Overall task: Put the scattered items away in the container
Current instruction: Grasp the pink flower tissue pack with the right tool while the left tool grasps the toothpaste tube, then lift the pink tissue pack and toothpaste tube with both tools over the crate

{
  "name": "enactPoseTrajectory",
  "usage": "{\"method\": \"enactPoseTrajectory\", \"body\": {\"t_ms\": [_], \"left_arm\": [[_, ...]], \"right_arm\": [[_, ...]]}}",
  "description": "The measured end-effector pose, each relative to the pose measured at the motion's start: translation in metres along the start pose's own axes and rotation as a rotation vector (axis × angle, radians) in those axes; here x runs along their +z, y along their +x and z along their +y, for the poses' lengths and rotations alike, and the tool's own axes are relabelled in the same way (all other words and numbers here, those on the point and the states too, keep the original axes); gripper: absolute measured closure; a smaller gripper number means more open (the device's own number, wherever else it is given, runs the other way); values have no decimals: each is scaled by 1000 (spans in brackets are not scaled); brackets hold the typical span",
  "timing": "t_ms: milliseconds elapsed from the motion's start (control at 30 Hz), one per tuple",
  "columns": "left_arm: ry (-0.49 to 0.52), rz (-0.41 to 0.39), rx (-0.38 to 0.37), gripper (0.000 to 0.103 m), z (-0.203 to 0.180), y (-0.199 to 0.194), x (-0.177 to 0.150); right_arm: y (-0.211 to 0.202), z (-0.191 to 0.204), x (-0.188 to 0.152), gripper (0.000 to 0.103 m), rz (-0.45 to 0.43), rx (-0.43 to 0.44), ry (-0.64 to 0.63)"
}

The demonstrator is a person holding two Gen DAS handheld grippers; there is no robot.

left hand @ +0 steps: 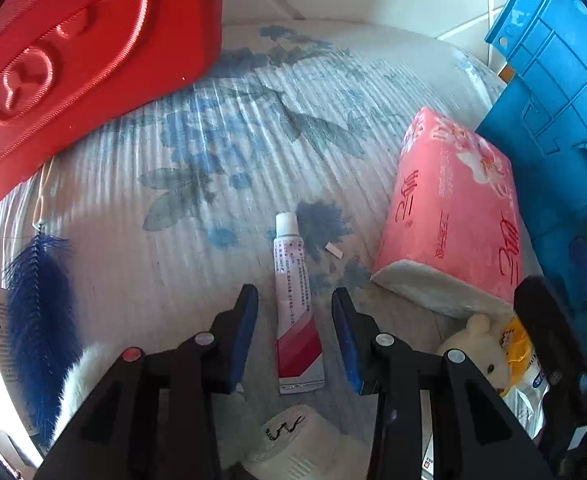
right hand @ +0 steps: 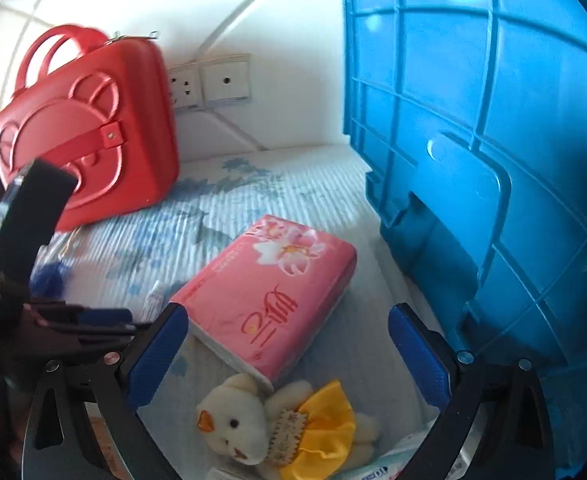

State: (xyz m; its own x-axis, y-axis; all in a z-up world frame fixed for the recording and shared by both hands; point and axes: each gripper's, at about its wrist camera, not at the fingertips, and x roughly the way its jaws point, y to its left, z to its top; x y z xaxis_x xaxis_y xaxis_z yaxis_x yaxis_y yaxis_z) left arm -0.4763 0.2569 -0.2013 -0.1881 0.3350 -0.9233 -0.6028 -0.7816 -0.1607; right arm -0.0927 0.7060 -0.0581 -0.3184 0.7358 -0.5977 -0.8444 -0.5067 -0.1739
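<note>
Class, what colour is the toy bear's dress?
Yellow; the toy bear shows best in the right wrist view.

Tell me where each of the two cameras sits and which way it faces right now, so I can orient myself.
Left wrist: on the left gripper, looking steeply down at the floral cloth; its open blue-padded fingers straddle the ointment tube.
Right wrist: on the right gripper, angled down toward the wall; wide-open fingers frame the pink tissue pack and plush bear; the left gripper shows at its left edge.
Shared: tissue pack, bear, tube, red case, blue crate.
</note>
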Motion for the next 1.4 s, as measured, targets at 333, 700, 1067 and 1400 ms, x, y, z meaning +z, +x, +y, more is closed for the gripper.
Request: {"method": "enactPoseTrajectory", "body": {"t_ms": [333, 700, 1067, 1400], "left_arm": [[-47, -41, 82, 84, 33, -8, -22], [-80, -69, 71, 85, 37, -6, -21], [-91, -110, 63, 85, 28, -11, -24], [-106, -220, 108, 85, 25, -80, -33]], "right_arm": [[54, 43, 28, 0, 128, 0, -25], [42, 41, -2, 3, 176, -31, -181], [54, 39, -1, 10, 177, 45, -190], [-4, 47, 19, 10, 52, 114, -221]]}}
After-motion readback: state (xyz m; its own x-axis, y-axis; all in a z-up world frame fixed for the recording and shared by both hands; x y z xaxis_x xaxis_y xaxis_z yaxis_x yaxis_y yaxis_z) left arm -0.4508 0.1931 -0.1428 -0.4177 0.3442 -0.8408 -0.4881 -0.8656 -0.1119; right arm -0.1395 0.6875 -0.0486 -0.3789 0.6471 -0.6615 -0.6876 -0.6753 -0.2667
